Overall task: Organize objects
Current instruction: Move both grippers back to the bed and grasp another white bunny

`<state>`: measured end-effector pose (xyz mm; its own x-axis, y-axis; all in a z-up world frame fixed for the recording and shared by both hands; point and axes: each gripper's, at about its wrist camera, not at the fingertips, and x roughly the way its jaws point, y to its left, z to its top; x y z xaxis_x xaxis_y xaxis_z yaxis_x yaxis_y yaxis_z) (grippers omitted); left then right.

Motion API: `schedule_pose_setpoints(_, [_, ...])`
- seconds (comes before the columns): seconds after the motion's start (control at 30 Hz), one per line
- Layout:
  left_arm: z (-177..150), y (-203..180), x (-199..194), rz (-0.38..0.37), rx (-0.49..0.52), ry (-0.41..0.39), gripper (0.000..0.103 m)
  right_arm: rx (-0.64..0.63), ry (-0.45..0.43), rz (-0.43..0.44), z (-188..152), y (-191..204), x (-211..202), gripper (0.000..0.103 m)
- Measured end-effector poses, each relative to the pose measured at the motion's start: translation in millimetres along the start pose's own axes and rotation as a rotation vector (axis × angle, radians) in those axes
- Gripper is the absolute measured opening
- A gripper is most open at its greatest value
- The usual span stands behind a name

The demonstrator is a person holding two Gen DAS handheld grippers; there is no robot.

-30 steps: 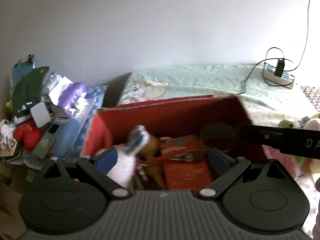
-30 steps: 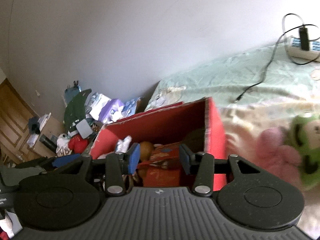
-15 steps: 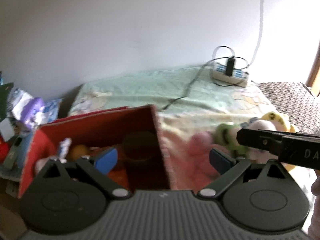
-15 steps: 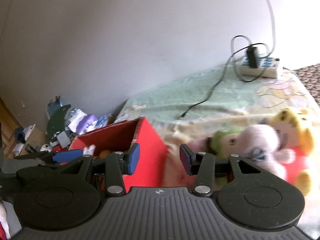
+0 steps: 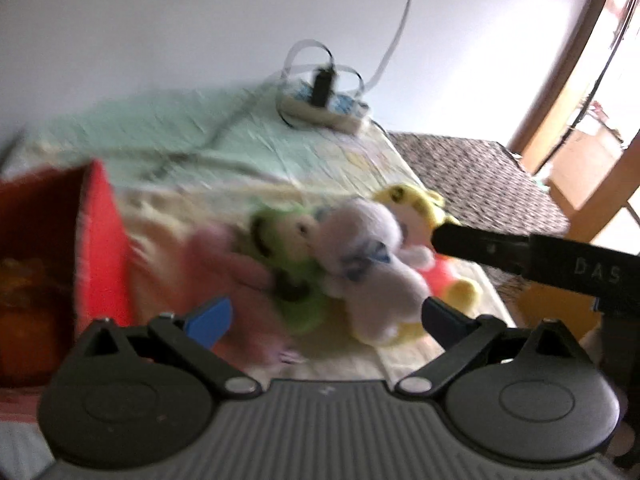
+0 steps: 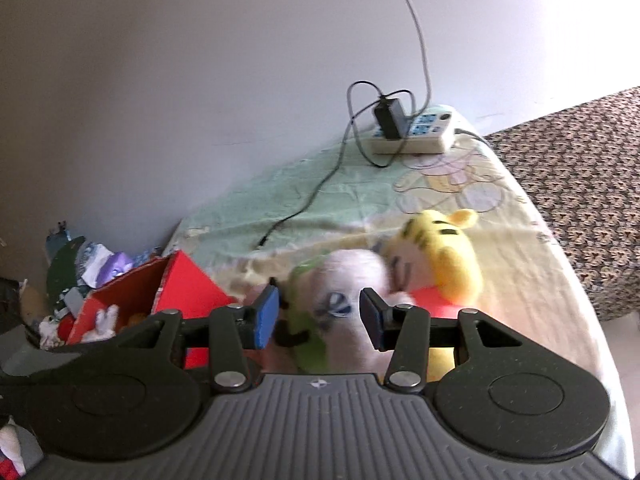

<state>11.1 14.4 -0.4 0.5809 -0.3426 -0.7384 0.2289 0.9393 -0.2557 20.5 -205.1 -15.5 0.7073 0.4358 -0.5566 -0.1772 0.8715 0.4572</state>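
Both views have swung from the red box (image 6: 176,288) to the plush pile on the bed (image 6: 520,264). The white plush (image 6: 352,280) lies at twelve o'clock from the right gripper (image 6: 318,318), between its jaws yet untouched, long axis running toward the camera. Those jaws are half-wide, opening, empty. The left gripper (image 5: 326,318) has it at one o'clock; its jaws are opening near full, empty. The right looks nearer. The box sits at nine o'clock.

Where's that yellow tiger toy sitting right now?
The yellow tiger toy lies on the bed, at the right end of the toy pile, just behind the white plush and nearest the power strip.
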Motion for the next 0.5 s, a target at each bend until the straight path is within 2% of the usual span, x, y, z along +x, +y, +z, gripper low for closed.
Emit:
schedule_pose_setpoints(0.07, [-0.6,-0.6,12.3,-0.03,-0.041,0.035,0.102,0.006,0.006,-0.007,0.3,-7.0,0.5,0.051])
schedule_pose_setpoints(0.17, [0.9,-1.6,25.3,-0.023,-0.103,0.044,0.102,0.003,0.024,-0.022,-0.2,-14.2,4.5,0.051])
schedule_pose_setpoints(0.3, [4.6,-5.5,42.3,-0.033,-0.115,0.054,0.102,0.007,0.046,-0.027,0.1,-21.6,11.1,0.052])
schedule_pose_setpoints(0.37, [5.6,-6.6,48.2,-0.044,-0.12,0.062,0.101,0.011,0.057,-0.021,2.3,-24.1,15.1,0.058])
schedule_pose_setpoints(0.5, [8.9,-8.7,61.7,-0.061,-0.129,0.08,0.101,0.01,0.074,-0.02,7.2,-28.4,27.3,0.06])
